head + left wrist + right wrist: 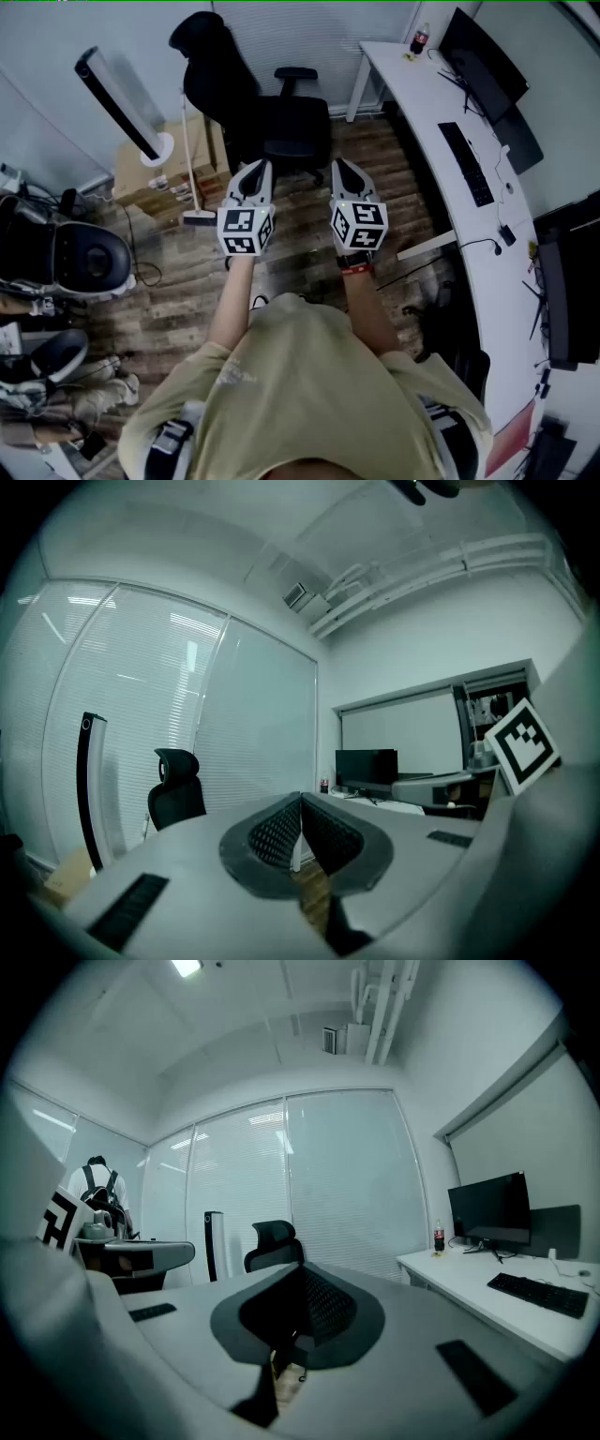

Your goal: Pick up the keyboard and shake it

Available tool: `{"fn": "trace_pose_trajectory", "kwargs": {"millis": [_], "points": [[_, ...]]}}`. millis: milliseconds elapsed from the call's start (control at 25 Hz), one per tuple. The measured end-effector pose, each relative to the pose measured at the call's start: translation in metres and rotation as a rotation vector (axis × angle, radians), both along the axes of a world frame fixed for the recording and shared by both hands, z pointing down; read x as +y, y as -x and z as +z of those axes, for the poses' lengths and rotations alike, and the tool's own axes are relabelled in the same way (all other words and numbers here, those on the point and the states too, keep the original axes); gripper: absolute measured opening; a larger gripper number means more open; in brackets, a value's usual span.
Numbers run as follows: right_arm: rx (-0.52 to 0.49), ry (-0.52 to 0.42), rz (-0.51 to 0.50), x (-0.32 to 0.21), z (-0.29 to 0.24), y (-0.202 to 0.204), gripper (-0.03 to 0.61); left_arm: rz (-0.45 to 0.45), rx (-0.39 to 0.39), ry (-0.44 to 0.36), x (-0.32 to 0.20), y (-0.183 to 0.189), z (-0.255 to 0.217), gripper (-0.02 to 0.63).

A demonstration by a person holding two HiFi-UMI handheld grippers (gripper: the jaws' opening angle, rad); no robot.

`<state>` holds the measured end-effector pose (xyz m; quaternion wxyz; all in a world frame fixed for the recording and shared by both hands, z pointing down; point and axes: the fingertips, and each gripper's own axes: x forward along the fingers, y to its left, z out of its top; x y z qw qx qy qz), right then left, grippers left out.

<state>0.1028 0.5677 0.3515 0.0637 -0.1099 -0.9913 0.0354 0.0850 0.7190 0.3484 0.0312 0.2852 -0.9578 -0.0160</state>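
Head view: holds the left gripper [260, 169] and the right gripper [339, 167] side by side, close together, out over the wood floor [309, 234]. Points both toward a black office chair [253, 103] farther off. Carries nothing in either. Finds the keyboard [466, 163] lying flat on the white desk [412, 94] along the right, well apart from both grippers. Places a dark monitor [483, 61] just right of the keyboard, a bottle [419, 39] at the desk's far end, and a tall slim stand [117, 103] at far left.

Left gripper view: looks along fingers pressed together tip to tip, with nothing between them. Catches the stand and the chair to the left and the monitor on the desk far ahead. Catches the right gripper's marker cube [522, 744] at the right edge.

Right gripper view: looks along fingers likewise closed on each other, empty. Finds the keyboard at right on the desk, nearer than the monitor and the bottle. Puts the chair ahead, the stand just left of it, and the left gripper at the left edge.
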Motion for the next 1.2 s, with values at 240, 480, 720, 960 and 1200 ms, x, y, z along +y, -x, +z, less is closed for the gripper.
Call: {"fn": "trace_pose_trajectory", "kwargs": {"millis": [240, 480, 720, 960, 1200], "points": [[0.059, 0.048, 0.014, -0.028, 0.022, 0.020, 0.029, 0.007, 0.015, 0.012, -0.030, 0.013, 0.007, 0.021], [0.061, 0.068, 0.029, -0.058, 0.025, 0.035, 0.029, 0.026, 0.025, 0.035, -0.058, 0.034, 0.011, 0.021], [0.056, 0.071, 0.045, -0.080, 0.039, 0.067, 0.029, 0.100, 0.049, 0.038, -0.093, 0.072, 0.024, 0.020], [0.040, 0.051, 0.137, -0.121, 0.036, 0.119, 0.029, 0.203, 0.051, 0.019, -0.146, 0.139, 0.029, 0.020], [0.022, 0.018, 0.292, -0.173, 0.036, 0.175, 0.029, 0.368, 0.055, -0.001, -0.213, 0.213, 0.041, 0.020]]}}
